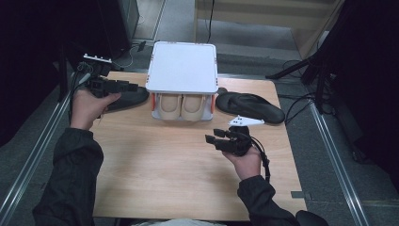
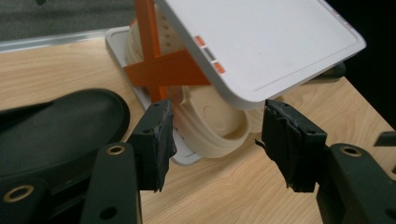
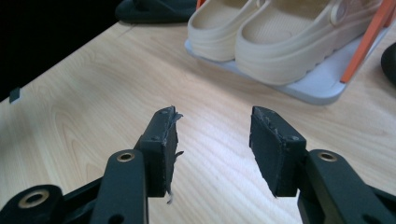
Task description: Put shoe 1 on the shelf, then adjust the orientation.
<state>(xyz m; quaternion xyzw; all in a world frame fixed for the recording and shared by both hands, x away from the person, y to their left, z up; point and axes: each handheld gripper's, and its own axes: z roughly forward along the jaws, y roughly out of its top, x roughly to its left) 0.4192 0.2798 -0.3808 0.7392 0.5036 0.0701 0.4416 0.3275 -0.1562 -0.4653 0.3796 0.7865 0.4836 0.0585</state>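
A white two-level shoe rack [image 1: 181, 66] with orange supports [image 2: 159, 70] stands at the table's far middle. A pair of cream clogs [image 1: 181, 106] sits on its lower shelf. One black sandal [image 1: 127, 98] lies left of the rack, another [image 1: 249, 106] to its right. My left gripper [image 1: 134, 87] hovers over the left sandal [image 2: 60, 126], open and empty, its jaws facing the rack's side and the clogs [image 2: 219, 121]. Out on the bare wood in front of the rack, my right gripper [image 1: 212, 136] is open and empty too, facing the clogs [image 3: 280, 42].
The wooden table [image 1: 164, 169] has bare room in front of the rack. Metal rails run along both sides of it, and dark stands and cables crowd the floor at the right. The rack's white base [image 3: 317, 88] juts slightly past the clogs.
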